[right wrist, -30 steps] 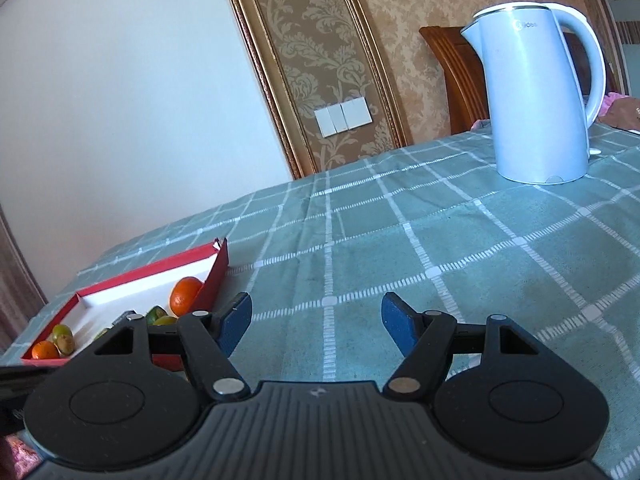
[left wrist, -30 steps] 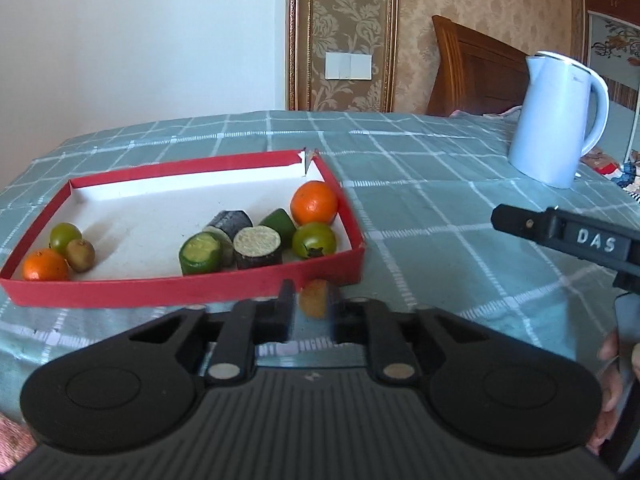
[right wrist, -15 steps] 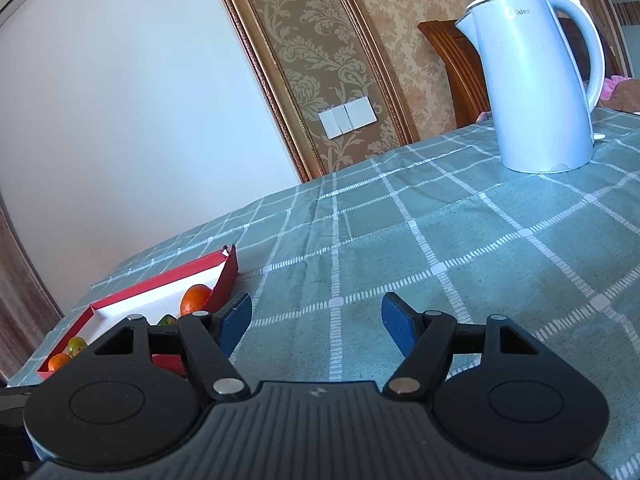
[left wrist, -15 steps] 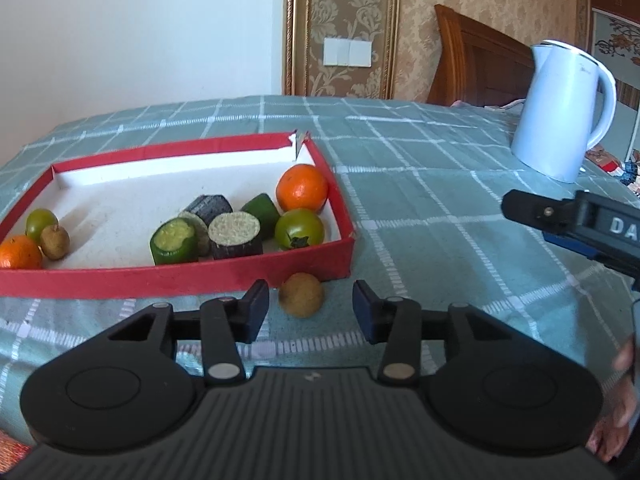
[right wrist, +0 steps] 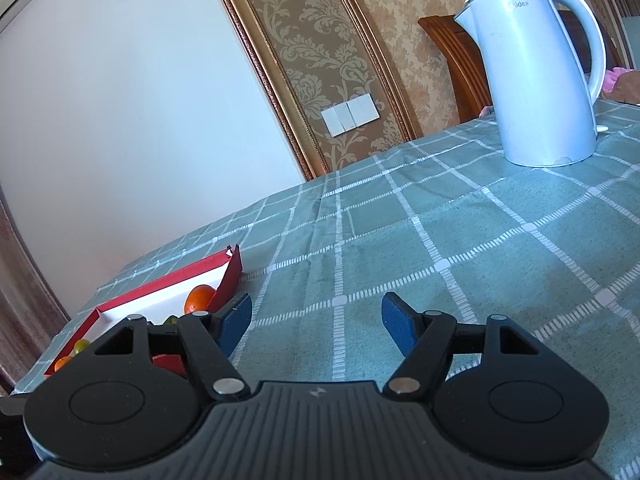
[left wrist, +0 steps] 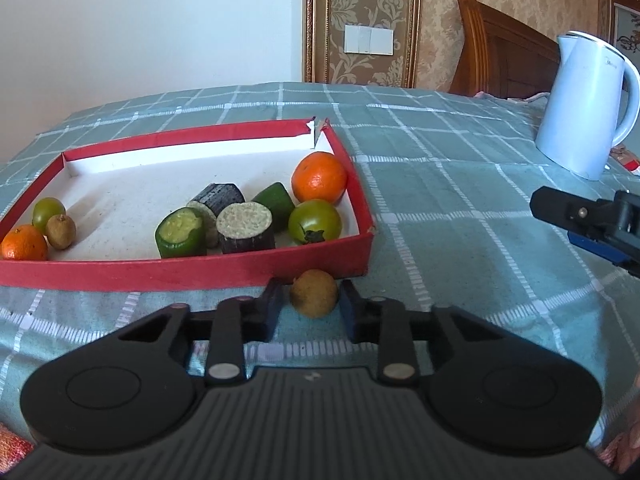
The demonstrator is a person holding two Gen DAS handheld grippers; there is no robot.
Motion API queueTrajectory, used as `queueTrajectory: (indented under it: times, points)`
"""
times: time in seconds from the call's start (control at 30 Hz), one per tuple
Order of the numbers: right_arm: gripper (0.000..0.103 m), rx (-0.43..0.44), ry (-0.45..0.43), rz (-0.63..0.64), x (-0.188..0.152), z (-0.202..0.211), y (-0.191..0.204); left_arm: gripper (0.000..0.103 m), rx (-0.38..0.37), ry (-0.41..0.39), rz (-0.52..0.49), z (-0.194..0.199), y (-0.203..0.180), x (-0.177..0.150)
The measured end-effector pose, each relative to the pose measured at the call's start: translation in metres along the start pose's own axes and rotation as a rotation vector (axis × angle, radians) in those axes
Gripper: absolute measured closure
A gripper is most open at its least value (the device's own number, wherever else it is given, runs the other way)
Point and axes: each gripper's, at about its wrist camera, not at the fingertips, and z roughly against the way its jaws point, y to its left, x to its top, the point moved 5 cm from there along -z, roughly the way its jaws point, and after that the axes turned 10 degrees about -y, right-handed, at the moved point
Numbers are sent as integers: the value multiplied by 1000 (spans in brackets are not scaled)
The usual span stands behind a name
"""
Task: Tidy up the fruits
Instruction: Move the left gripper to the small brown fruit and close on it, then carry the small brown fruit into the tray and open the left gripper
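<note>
A small brown round fruit (left wrist: 313, 292) lies on the tablecloth just in front of the red tray (left wrist: 180, 271). My left gripper (left wrist: 308, 304) is open, with one finger on each side of the fruit and a little room around it. The tray holds an orange (left wrist: 319, 177), a green tomato (left wrist: 315, 221), several cut cylinder pieces (left wrist: 245, 227), and at its left end a small orange (left wrist: 24, 243), a kiwi (left wrist: 60, 231) and a green fruit (left wrist: 48, 209). My right gripper (right wrist: 316, 322) is open and empty above the cloth; its finger shows in the left wrist view (left wrist: 560, 206).
A white electric kettle (left wrist: 584, 104) stands at the back right of the table, also in the right wrist view (right wrist: 536, 76). The tray shows in the right wrist view (right wrist: 228, 276) at the far left. A wooden headboard (left wrist: 504, 48) is behind the table.
My left gripper was shut over the brown fruit and has opened. It now sits lower with the fruit between its fingers on the cloth. My right gripper has tilted upward.
</note>
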Motion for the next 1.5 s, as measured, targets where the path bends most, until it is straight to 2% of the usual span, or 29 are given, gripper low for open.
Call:
queueTrajectory:
  times: [0.33,0.6,0.77,1.03,1.27,1.5]
  points:
    - [32,-9,9,4,-1,-2,1,80,25,-10,-17,6,-1,2]
    - [32,-22,14,7,-1,-4,0,80,72,-39,-9,18,17,6]
    - [32,-33,14,12,-2,-4,1,80,121,-74,-15,27,41,19]
    - [32,-53,13,18,-2,-3,0,80,250,-141,-18,19,96,64]
    - [32,-64,18,16,-2,-4,-1,80,308,-103,1,-14,131,75]
    - [32,-68,25,18,-2,-6,-1,80,312,-63,21,-35,146,65]
